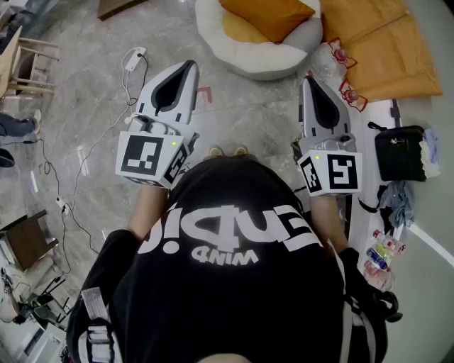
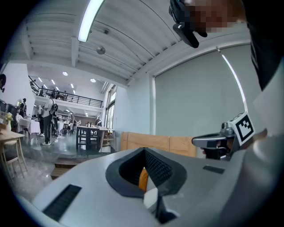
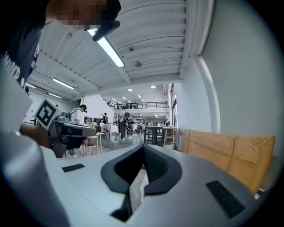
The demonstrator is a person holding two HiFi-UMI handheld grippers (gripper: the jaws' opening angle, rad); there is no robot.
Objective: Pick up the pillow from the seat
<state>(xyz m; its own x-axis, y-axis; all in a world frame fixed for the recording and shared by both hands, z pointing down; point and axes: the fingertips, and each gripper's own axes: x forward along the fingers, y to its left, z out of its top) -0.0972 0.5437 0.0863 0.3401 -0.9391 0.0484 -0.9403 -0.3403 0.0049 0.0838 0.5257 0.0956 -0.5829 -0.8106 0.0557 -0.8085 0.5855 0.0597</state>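
Grey marble floor (image 1: 85, 78) all around you, and up ahead sits the round white seat (image 1: 264, 62) with the orange pillow (image 1: 268, 15) lying on top, toward its far edge in the head view. Neither tool touches it. You hold both arms out level in front of your chest, one to each side, so I judge this a ready stance ahead of the approach: the seat is well apart from both tips, and you'll need to step in and reach low.

Left tongs (image 1: 187, 68): pressed together, pinching nothing. In the left gripper view only a sliver of orange shows through the slot behind the pads, probably the pillow far beyond. Right tongs (image 1: 309, 79): likewise pressed together and empty, just floor through the slot. Both must spread wide before that soft, bulky pillow can be taken.
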